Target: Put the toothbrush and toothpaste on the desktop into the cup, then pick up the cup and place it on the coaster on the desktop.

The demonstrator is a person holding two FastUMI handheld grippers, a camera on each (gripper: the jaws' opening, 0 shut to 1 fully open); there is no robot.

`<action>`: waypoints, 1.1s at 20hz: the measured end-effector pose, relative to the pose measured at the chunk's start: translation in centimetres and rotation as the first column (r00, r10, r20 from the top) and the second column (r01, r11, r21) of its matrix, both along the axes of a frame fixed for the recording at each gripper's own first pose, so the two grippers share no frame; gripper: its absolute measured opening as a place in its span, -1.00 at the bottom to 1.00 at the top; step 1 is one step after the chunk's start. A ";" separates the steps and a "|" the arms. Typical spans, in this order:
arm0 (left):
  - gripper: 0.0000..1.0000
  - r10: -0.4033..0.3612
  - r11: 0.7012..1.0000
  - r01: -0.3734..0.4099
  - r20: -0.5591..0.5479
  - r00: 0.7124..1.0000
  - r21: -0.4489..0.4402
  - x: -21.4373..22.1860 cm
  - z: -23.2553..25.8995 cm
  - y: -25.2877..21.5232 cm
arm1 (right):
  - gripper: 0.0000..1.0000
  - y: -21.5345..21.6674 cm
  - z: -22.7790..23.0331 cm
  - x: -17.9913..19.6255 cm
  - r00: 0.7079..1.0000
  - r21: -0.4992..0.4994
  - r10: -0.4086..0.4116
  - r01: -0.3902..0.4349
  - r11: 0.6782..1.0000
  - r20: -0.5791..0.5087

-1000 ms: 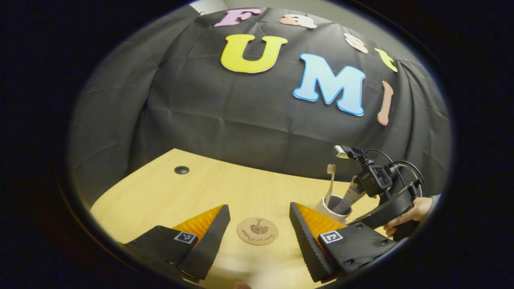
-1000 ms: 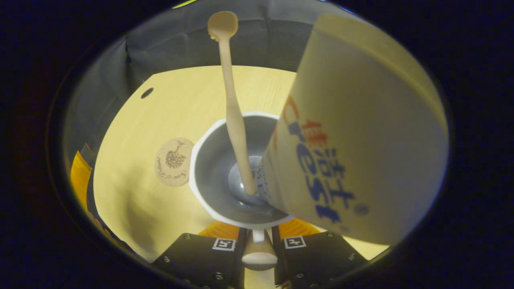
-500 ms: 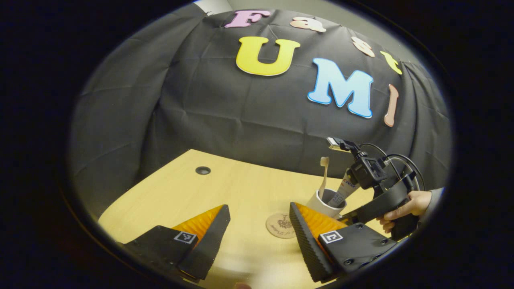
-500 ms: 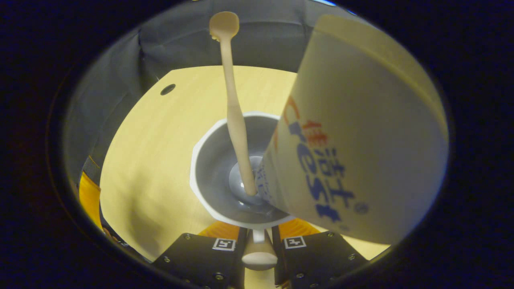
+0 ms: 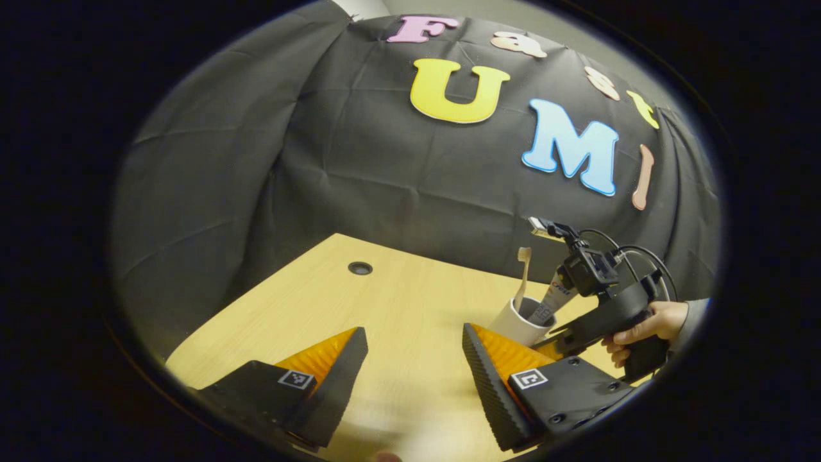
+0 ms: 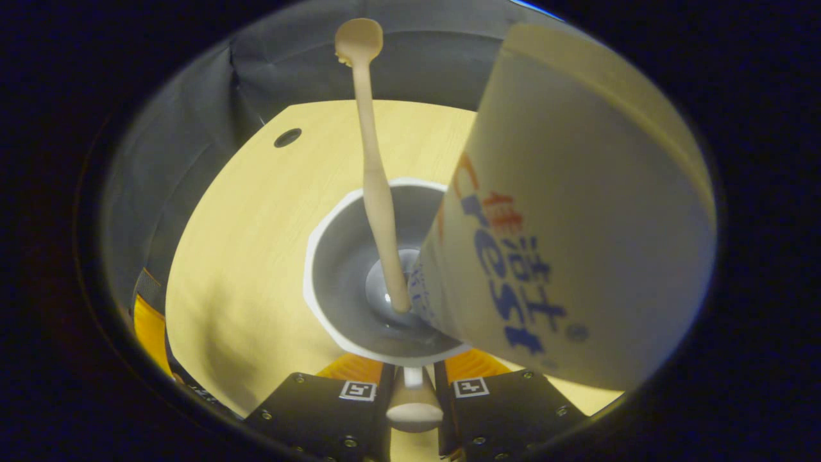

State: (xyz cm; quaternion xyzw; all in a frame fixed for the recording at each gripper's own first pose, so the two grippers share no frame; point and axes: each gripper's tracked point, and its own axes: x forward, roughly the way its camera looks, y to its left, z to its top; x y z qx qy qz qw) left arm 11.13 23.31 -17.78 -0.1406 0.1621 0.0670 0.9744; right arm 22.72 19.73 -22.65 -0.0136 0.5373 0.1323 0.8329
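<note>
My right gripper (image 6: 410, 372) is shut on the handle (image 6: 414, 407) of the white cup (image 6: 346, 256), seen from above over the wooden desk. A beige toothbrush (image 6: 372, 167) stands in the cup, head up. The toothpaste tube (image 6: 577, 224) leans in it on the right, close to the camera. In the left gripper view the cup (image 5: 513, 324), toothbrush (image 5: 523, 269) and toothpaste (image 5: 550, 298) sit at right, held by the right gripper (image 5: 609, 314) in a hand (image 5: 641, 327). I cannot tell whether the cup touches the desk. My left gripper (image 5: 414, 333) is open, with nothing between its fingers.
The wooden desk (image 5: 385, 301) has a round cable hole (image 5: 360, 268) near its far edge, also in the right gripper view (image 6: 287, 137). The black cloth wall stands right behind the desk. The left gripper (image 6: 151, 327) shows at the left edge of the right gripper view.
The cup, still held by its handle, has moved across the desk. The coaster slid out of sight under the cup and behind my left gripper's finger. The cable hole drifted right.
</note>
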 end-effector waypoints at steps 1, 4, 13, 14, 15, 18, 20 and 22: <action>0.90 0.001 1.000 -0.001 0.000 1.000 0.000 -0.1 0.0 0.2 | -0.43 -0.1 0.0 -0.2 1.000 -0.005 0.002 -0.002 1.000 -0.005; 0.91 0.006 1.000 -0.006 0.000 1.000 0.002 -0.2 -0.1 0.5 | -0.43 -0.1 0.1 -0.1 1.000 -0.020 0.009 -0.009 1.000 -0.004; 0.91 0.016 1.000 -0.016 0.002 1.000 0.003 -0.4 0.3 0.2 | -0.44 -0.3 0.4 -0.2 1.000 -0.033 0.009 -0.009 0.999 0.002; 0.91 0.017 1.000 -0.017 0.002 1.000 0.004 -0.5 0.5 0.1 | -0.25 -0.1 0.5 -0.3 1.000 -0.022 0.010 -0.010 1.000 0.004; 0.91 0.017 1.000 -0.017 0.003 1.000 0.007 -0.5 0.6 0.0 | -0.15 0.2 0.6 -0.5 1.000 -0.008 0.015 -0.015 1.000 0.004; 0.86 0.019 1.000 -0.019 0.010 1.000 0.019 -0.8 1.3 -0.4 | 0.34 0.3 0.8 -1.1 1.000 -0.004 0.022 -0.022 1.000 0.017; 0.91 0.019 0.999 -0.019 0.013 1.000 0.029 -1.1 1.9 -0.8 | 0.62 0.3 1.2 -1.5 0.999 0.004 0.022 -0.022 1.000 0.033; 0.91 0.015 0.999 -0.016 0.017 1.000 0.041 -1.3 2.5 -1.3 | 0.78 0.2 2.0 -2.2 0.999 0.029 0.018 -0.020 0.999 0.049</action>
